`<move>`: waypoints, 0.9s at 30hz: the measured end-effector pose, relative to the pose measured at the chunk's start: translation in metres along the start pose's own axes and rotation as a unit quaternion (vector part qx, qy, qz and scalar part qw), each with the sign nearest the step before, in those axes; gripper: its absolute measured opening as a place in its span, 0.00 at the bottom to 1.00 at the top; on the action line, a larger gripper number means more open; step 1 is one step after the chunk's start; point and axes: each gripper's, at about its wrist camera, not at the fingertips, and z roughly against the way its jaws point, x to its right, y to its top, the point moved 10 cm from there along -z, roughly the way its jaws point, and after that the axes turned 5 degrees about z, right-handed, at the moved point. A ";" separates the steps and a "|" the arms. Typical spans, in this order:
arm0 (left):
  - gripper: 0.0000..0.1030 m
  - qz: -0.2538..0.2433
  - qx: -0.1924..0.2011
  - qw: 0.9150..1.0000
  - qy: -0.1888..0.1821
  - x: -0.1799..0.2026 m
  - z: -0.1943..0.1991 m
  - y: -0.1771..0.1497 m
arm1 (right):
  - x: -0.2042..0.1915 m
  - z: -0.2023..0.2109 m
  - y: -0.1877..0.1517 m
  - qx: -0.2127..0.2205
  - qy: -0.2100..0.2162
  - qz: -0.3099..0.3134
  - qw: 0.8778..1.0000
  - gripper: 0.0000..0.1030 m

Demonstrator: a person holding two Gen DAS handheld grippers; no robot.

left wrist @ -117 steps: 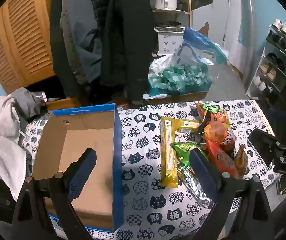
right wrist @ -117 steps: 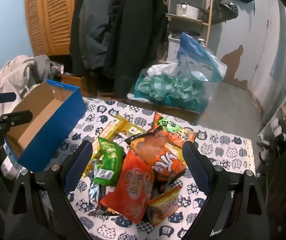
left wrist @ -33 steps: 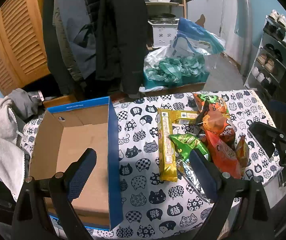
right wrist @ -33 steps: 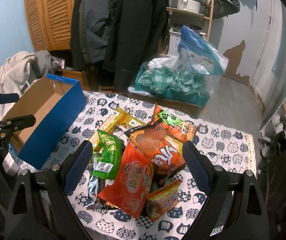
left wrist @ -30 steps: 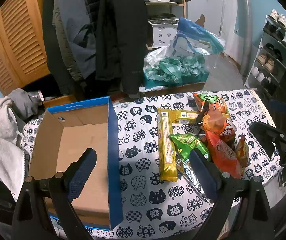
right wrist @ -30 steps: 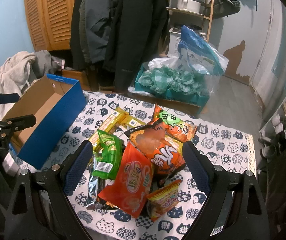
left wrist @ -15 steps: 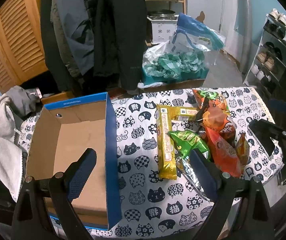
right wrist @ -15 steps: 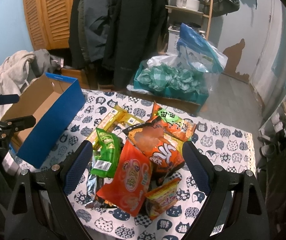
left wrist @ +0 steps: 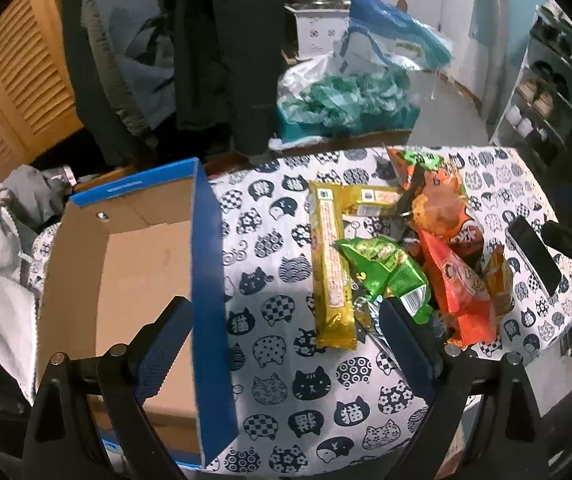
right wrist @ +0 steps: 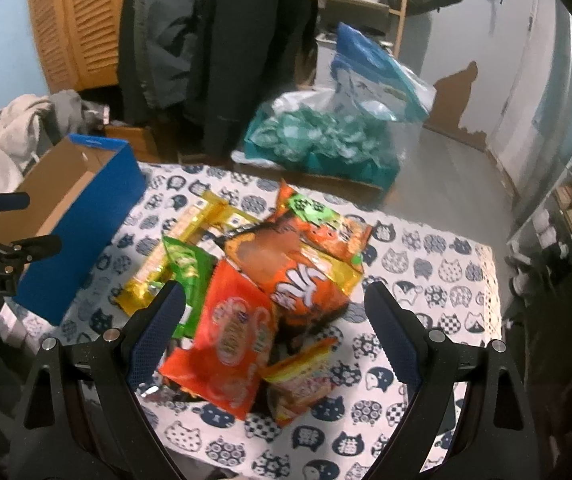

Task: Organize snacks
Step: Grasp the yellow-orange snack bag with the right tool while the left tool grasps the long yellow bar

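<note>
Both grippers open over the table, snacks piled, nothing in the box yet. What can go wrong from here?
1. The snack packets overlap: the red-orange packet lies on the green packet, so the right gripper may drag neighbours along.
2. The small orange packet sits near the table's front edge and could get knocked off.
3. The box overhangs its corner; a nudge from the left gripper may tip it.

The snack packets are glossy plastic film: the long yellow packet (left wrist: pixel 332 268) and the green packet (left wrist: pixel 382 272) shine like foil, and the orange bag (right wrist: pixel 234 336) is slick and crinkled. The box (left wrist: pixel 134 264) is matt brown cardboard inside, with smooth blue paper outside. A printed cloth (left wrist: pixel 286 360) covers the table. The louvred doors (left wrist: pixel 14 92) look like varnished wood.
</note>
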 end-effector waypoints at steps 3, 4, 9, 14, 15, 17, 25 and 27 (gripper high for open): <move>0.92 -0.005 -0.016 1.000 -0.004 0.007 -0.009 -0.004 | 0.014 -0.010 -0.010 -0.015 -0.008 -0.006 1.000 0.87; 0.92 -0.006 -0.019 1.000 -0.005 0.008 -0.010 -0.006 | 0.018 -0.014 -0.016 -0.025 -0.007 -0.009 1.000 0.87; 0.92 -0.014 -0.039 0.999 -0.004 0.013 -0.023 -0.016 | 0.034 -0.030 -0.047 -0.063 -0.003 -0.021 0.998 0.87; 0.92 -0.023 -0.059 0.998 0.004 0.019 -0.038 -0.024 | 0.041 -0.047 -0.077 -0.098 0.002 -0.018 0.995 0.87; 0.92 -0.023 -0.062 0.998 0.003 0.021 -0.040 -0.025 | 0.040 -0.050 -0.082 -0.104 0.003 -0.016 0.994 0.87; 0.92 -0.024 -0.071 0.997 -0.002 0.025 -0.045 -0.028 | 0.038 -0.057 -0.091 -0.117 0.013 -0.009 0.993 0.87; 0.92 -0.026 -0.097 0.995 0.000 0.032 -0.067 -0.036 | 0.031 -0.083 -0.105 -0.147 0.027 0.021 0.989 0.87; 0.92 -0.022 -0.099 0.995 0.004 0.030 -0.073 -0.035 | 0.030 -0.089 -0.108 -0.156 0.034 0.021 0.987 0.87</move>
